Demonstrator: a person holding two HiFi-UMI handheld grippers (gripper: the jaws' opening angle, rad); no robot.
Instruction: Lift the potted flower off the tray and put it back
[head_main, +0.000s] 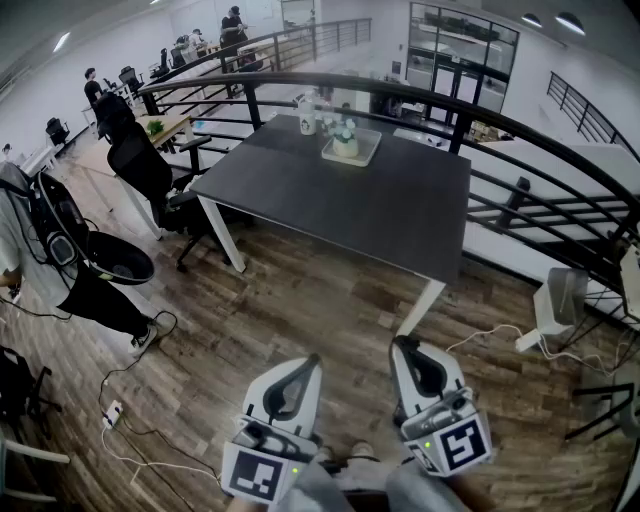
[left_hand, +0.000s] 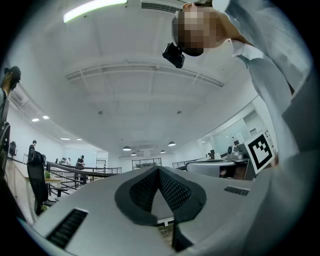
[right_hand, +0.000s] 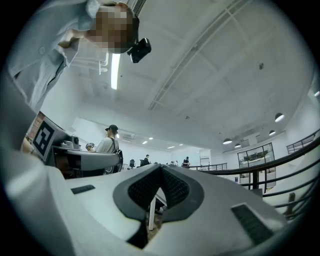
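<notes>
- The dark table (head_main: 380, 200) is standing well ahead of the person, across open floor.
- The pale tray (head_main: 371, 156) is sitting near the table's far edge.
- The potted flower (head_main: 345, 138) is standing upright on that tray. It is looking small and light, and probably fragile up top, so I'd be taking it by the pot's wall, not the stems.
- The left tool (head_main: 303, 365) and right tool (head_main: 404, 347) are both hanging clenched, grasping nothing.

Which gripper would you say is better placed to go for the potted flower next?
Right, marginally: the right gripper sits slightly nearer the table than the left gripper. Both are shut and far from the flower on its tray.
</notes>
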